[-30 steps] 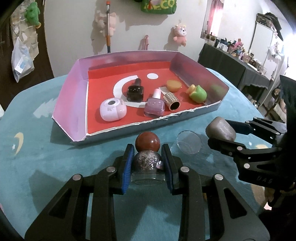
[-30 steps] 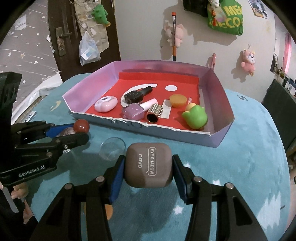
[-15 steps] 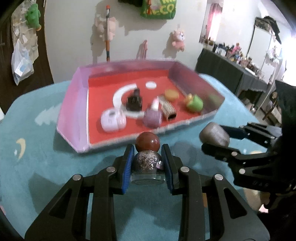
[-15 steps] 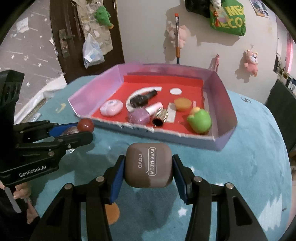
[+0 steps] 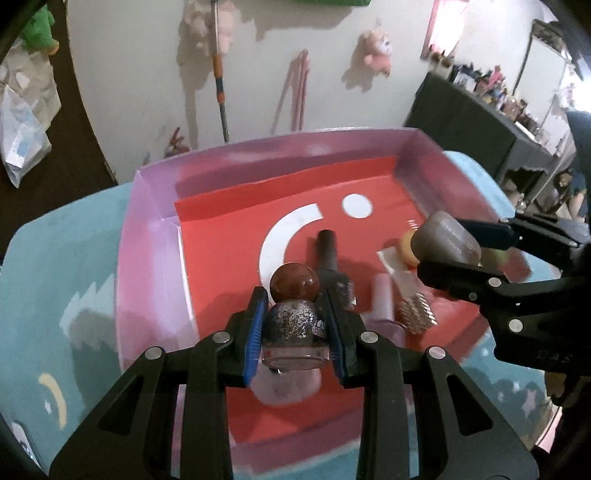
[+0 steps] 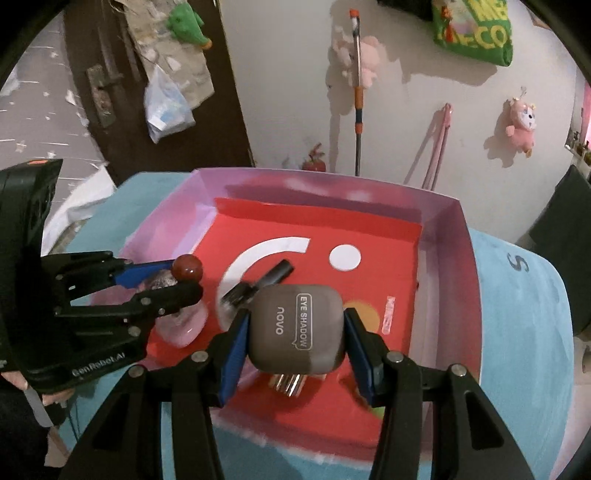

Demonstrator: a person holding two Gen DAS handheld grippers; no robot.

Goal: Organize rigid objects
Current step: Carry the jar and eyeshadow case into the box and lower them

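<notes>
Dim indoor light with a pinkish cast. Bright glare blows out the window at upper right. Wall toys throw soft shadows. Motion blur smears the tray contents; fisheye bending and black vignette ring both views.

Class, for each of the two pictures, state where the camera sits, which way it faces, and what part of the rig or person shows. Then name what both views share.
Left wrist: sits on the left claw, looking forward and down into the red-floored box; its fingers clamp a glitter nail polish bottle.
Right wrist: sits on the right claw, facing the same box; its fingers clamp an eye shadow case.
Shared: the box, and each view shows the other claw.
</notes>
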